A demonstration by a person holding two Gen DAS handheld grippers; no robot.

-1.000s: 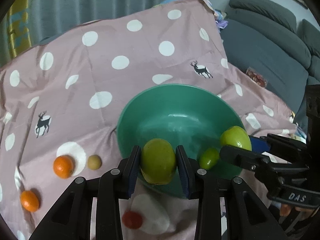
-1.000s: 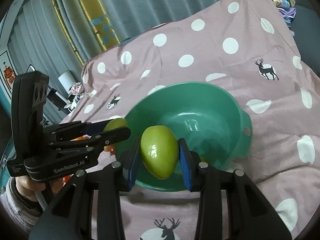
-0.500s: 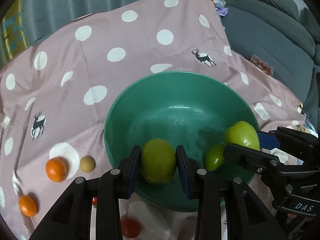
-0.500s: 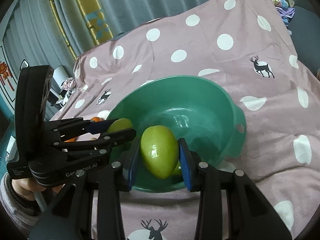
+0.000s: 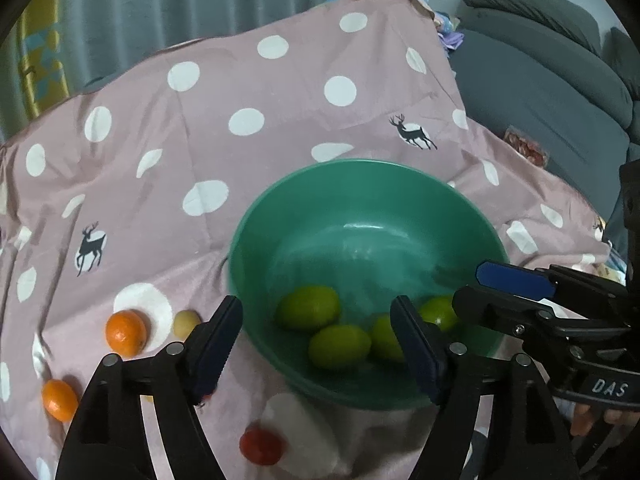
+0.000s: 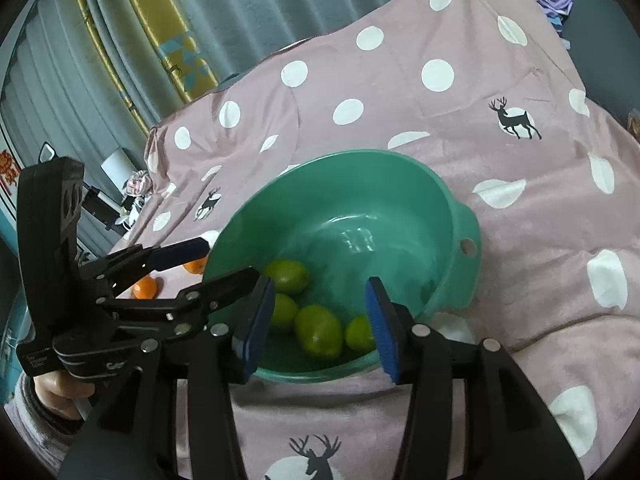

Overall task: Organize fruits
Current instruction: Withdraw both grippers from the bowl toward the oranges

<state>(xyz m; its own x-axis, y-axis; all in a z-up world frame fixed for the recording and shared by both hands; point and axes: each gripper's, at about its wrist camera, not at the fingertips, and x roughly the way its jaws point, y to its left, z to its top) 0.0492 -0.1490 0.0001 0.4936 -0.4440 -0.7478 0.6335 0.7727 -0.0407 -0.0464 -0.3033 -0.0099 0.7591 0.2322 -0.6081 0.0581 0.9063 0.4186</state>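
Note:
A green bowl [image 5: 360, 184] sits on the pink dotted cloth and holds several green fruits [image 5: 338, 346], also in the right wrist view [image 6: 318, 330]. My left gripper [image 5: 320, 344] is open and empty above the bowl's near rim. My right gripper [image 6: 320, 316] is open and empty above the bowl [image 6: 440, 200]. The right gripper shows in the left wrist view [image 5: 472, 284], the left gripper in the right wrist view [image 6: 224, 262]. Two oranges [image 5: 125, 333], a small yellow fruit [image 5: 186, 322] and a red fruit [image 5: 262, 446] lie on the cloth left of the bowl.
A grey sofa [image 5: 560, 80] stands to the right of the table. Grey curtains [image 5: 200, 0] hang behind it. The cloth [image 5: 240, 80] rises in folds at the back. A second orange [image 5: 59, 399] lies near the left edge.
Both grippers opened and let go of their green fruits, which now lie in the bowl with the others. Both grippers rose slightly.

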